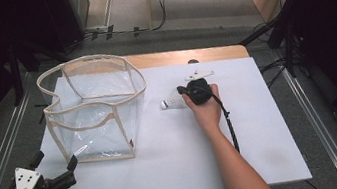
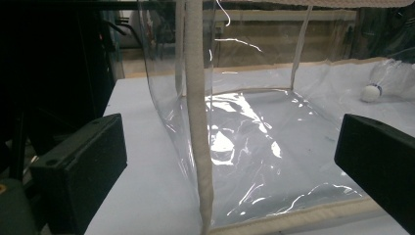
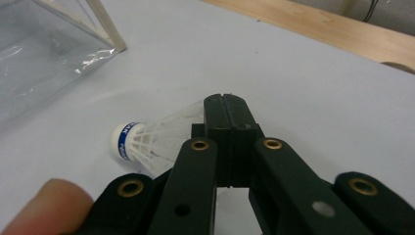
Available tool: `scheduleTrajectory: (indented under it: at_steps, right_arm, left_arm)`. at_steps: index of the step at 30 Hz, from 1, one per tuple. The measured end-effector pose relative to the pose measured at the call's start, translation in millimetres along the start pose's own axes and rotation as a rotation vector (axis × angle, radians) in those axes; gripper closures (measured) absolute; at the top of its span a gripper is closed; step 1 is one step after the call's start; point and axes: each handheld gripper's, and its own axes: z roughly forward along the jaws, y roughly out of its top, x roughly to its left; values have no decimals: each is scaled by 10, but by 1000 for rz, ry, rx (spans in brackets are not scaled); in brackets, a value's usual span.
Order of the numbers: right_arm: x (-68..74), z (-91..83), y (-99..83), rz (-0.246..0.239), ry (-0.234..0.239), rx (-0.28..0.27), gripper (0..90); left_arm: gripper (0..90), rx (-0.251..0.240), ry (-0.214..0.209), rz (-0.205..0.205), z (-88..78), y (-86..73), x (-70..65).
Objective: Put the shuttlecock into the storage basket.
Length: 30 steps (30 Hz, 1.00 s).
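A white shuttlecock point(image 1: 170, 103) with a blue band on its cork point(image 3: 128, 141) lies level, low over the white board, cork pointing left toward the bag. My right gripper point(image 3: 226, 105) is shut on its feather skirt; in the high view that gripper point(image 1: 183, 92) sits right of the bag. A clear plastic bag point(image 1: 95, 108) with cream trim stands open-topped at the board's left. My left gripper point(image 1: 56, 161) rests near the front left corner, open, its jaws on either side of the bag's near corner seam point(image 2: 198, 127) without touching it. The shuttlecock point(image 2: 379, 88) also shows through the bag's wall.
The white board point(image 1: 257, 126) lies on a wooden table point(image 1: 191, 54) whose strip shows at the back. A black cable point(image 1: 229, 126) trails from the right gripper along the forearm. Metal rails point(image 1: 320, 122) run along both sides.
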Motion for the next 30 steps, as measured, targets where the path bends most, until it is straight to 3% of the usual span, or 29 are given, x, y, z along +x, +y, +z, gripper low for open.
scheduleTrajectory:
  at_steps: [5, 8, 9, 13, 18, 21, 22, 27, 30]
  right_arm:
    - [73, -185, 79, -61, -26, -42, 829]
    - [106, -243, 108, -78, -15, -54, 818]
    - [155, -278, 133, -96, 34, -59, 793]
    - [265, -273, 122, -133, 83, -28, 841]
    - [394, -265, -43, -66, 99, -5, 878]
    - [436, -268, -146, -62, 101, 8, 878]
    - [461, -259, -264, -59, 97, 38, 879]
    - [381, -190, -416, -19, 68, 86, 879]
    - [332, -147, -401, 4, 55, 80, 879]
  left_arm:
    - [0, 1, 0, 0, 1, 1, 0]
    - [0, 1, 1, 0, 1, 1, -1]
    - [0, 2, 2, 1, 2, 1, -4]
    - [0, 1, 3, 1, 2, 1, -6]
    - [0, 0, 0, -1, -1, 1, 1]
    - [0, -1, -1, -2, -1, 1, 1]
    - [0, -1, -1, -1, -1, 1, 1]
    - [0, -1, 2, -1, 0, 1, -6]
    - [0, 0, 3, 0, -1, 0, -6]
